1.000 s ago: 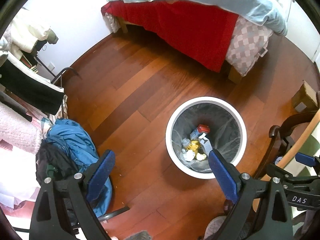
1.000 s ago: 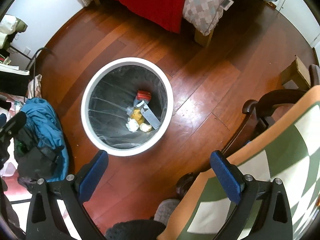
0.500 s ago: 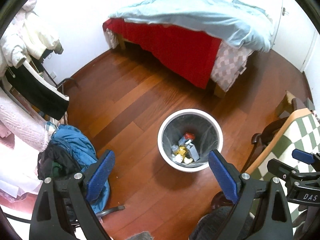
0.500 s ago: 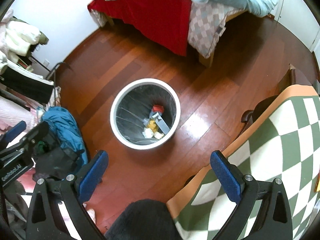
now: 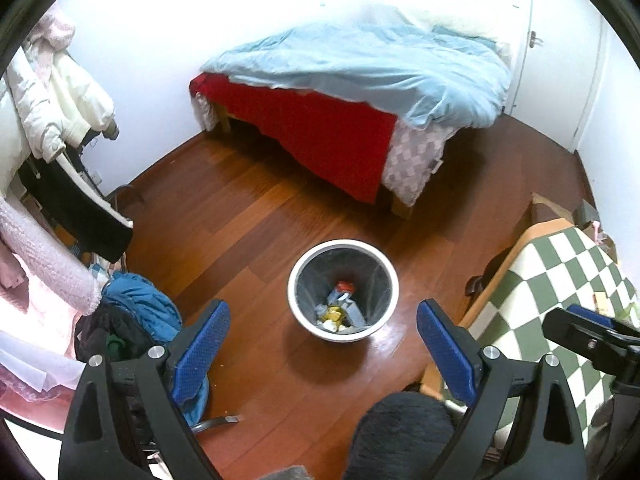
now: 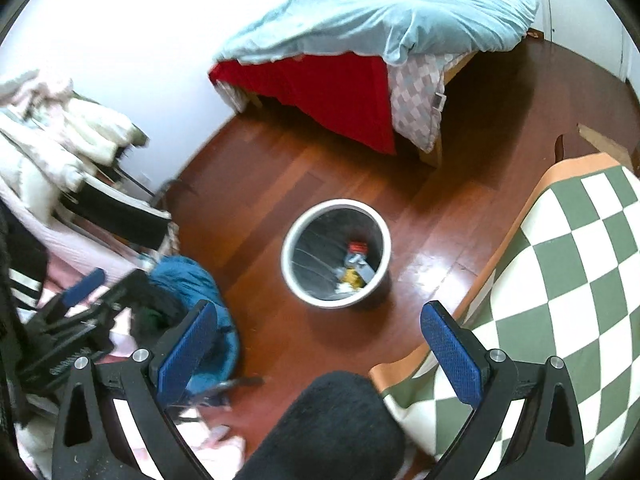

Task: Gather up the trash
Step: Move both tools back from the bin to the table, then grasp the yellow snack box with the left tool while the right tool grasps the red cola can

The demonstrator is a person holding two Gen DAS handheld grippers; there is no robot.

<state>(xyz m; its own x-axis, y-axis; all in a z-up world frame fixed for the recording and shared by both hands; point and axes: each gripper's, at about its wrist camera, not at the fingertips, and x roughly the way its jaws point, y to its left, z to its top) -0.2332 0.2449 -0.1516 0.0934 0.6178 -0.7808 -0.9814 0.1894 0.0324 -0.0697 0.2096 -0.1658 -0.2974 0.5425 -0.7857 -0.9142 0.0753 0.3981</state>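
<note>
Both tools hang high over the floor with nothing in them: the left tool (image 5: 322, 346) stands wide with its blue pads bare, and the right tool (image 6: 320, 346) is just as wide and empty. The bin (image 5: 343, 289) sits on the wood floor (image 5: 240, 216) between the bed (image 5: 360, 92) and the desk (image 5: 560, 280) with its checked cloth, and the trash (image 5: 340, 310) lies at its bottom: a red-topped item, a grey-blue carton, yellow and white scraps. So the dropping looks done, and the step in hand seems to be a search for more. No loose trash shows on the open floor. The next move calls for a scan of the desk top, mostly out of frame, and of the edges of the room. A clothes pile (image 5: 136, 320) sits well left of the bin, a laden rack (image 5: 60, 92) behind it, and a dark furry shape (image 6: 332, 420) fills the bottom of the view, hiding the floor nearest the person.
</note>
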